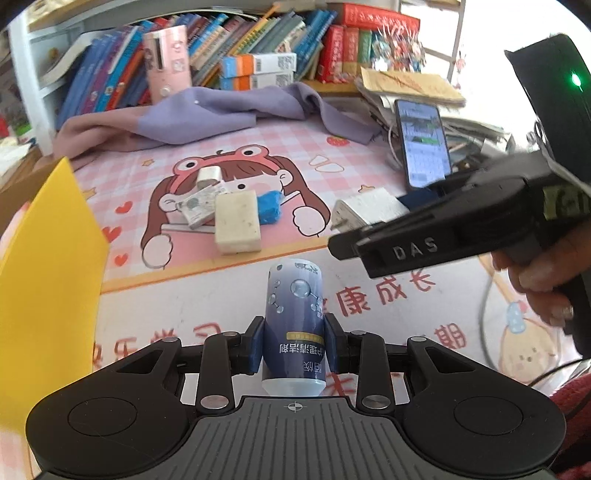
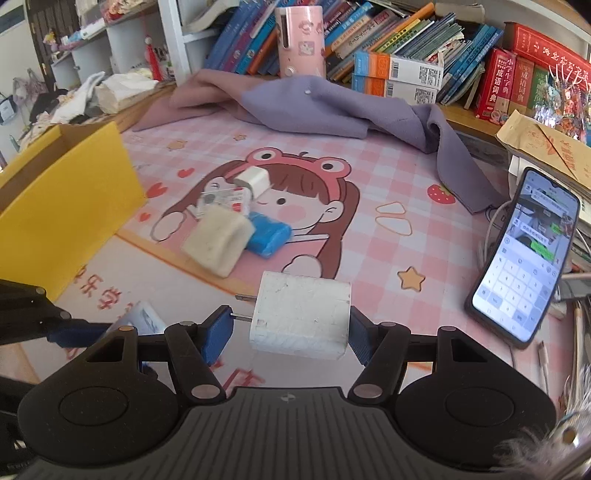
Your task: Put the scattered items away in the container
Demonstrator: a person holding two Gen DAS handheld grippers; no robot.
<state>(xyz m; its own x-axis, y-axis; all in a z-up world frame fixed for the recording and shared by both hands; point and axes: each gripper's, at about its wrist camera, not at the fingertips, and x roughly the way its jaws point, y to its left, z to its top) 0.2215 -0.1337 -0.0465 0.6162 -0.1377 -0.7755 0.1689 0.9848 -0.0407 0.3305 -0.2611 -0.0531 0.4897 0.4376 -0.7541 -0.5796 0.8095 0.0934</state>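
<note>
Left wrist view shows the left gripper (image 1: 294, 345) clamped on a small blue bottle (image 1: 294, 325), its blue pads pressed against both sides and the bottle pointing away toward twelve o'clock, above the pink cartoon mat (image 1: 325, 147). At nine o'clock stands the yellow box (image 1: 48, 266), its near wall filling that edge. Toward eleven o'clock from the bottle lies a loose cluster on the mat: a pale soap bar (image 1: 238, 221), a blue lump (image 1: 269, 206) just beside it, a small white plug (image 1: 208, 177) and a flat printed packet (image 1: 197, 208). The right gripper (image 1: 373, 230) comes in from three o'clock, gripped by a hand (image 1: 543, 284). Right wrist view shows the right gripper (image 2: 291, 332) closed around a white charger (image 2: 301, 319), prongs pointing to nine o'clock, held off the mat. A phone (image 2: 524, 254) leans at three o'clock with its screen lit, and a purple cloth (image 2: 332, 107) is rumpled at twelve o'clock before a row of books (image 2: 406, 33).
</note>
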